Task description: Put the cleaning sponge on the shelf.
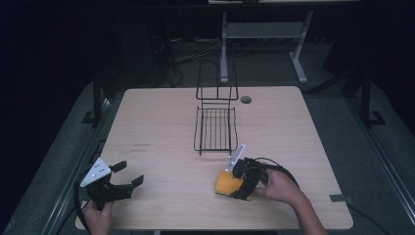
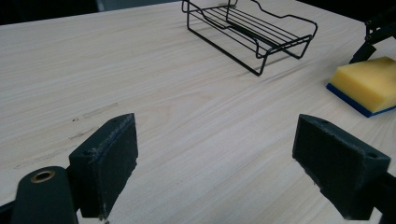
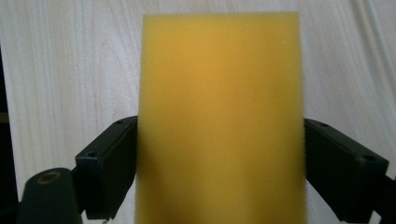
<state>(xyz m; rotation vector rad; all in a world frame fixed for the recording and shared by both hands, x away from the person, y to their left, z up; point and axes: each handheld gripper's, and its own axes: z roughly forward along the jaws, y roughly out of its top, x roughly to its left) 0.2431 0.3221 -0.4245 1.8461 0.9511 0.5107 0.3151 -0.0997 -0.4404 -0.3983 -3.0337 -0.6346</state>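
Observation:
A yellow sponge (image 1: 225,185) with a blue underside lies flat on the wooden table (image 1: 161,122), near the front right. My right gripper (image 1: 243,184) is lowered over it, and in the right gripper view the sponge (image 3: 219,107) fills the gap of the right gripper (image 3: 219,140). The jaws stand wide, with both pads at the sponge's long sides. My left gripper (image 1: 128,173) hovers open and holding nothing at the front left corner. The left gripper view looks across its own left gripper (image 2: 215,154) to the sponge (image 2: 366,81) at far right.
A black wire rack (image 1: 215,128) with a tall looped back stands at the table's middle, just beyond the sponge; in the left gripper view the rack (image 2: 252,28) is at top centre. A round cable hole (image 1: 246,99) sits near the far edge. A desk frame stands behind.

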